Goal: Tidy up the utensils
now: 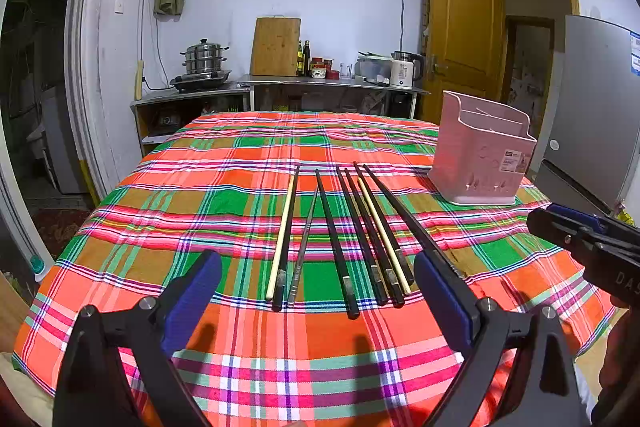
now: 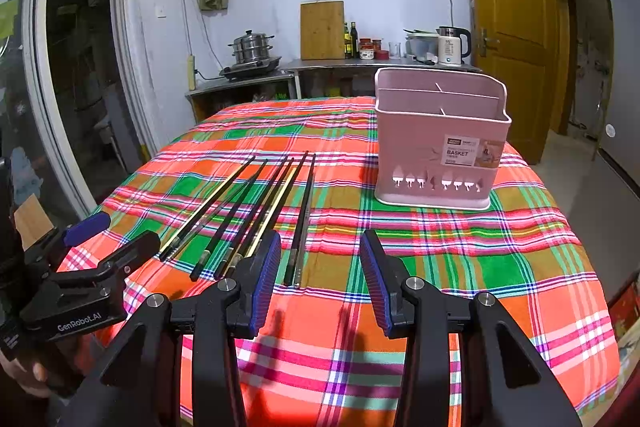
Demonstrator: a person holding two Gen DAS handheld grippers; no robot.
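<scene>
Several chopsticks [image 1: 340, 239] lie side by side mid-frame on the plaid tablecloth [image 1: 200, 195] — black, cream and metal. The pink basket [image 2: 438, 143] stands upper right, well apart. Left gripper [image 1: 318, 297] and right gripper [image 2: 320, 281] hover with jaws spread, gripping nothing.

**Tool condition: two handheld units, matching build**

Left tool [image 1: 318, 297]: matte black angular arms, each finger faced with a ribbed blue pad [image 1: 192, 301]. A round silver screw [image 1: 146, 303] sits at each finger pivot, with another further back on each arm.

Right tool [image 2: 318, 281]: same black arms, blue ribbed pads, silver screws. White "GenRobot.AI" lettering [image 2: 79, 322] marks the left tool's body. Bare skin of the hand [image 2: 30, 373] shows beneath it.
</scene>
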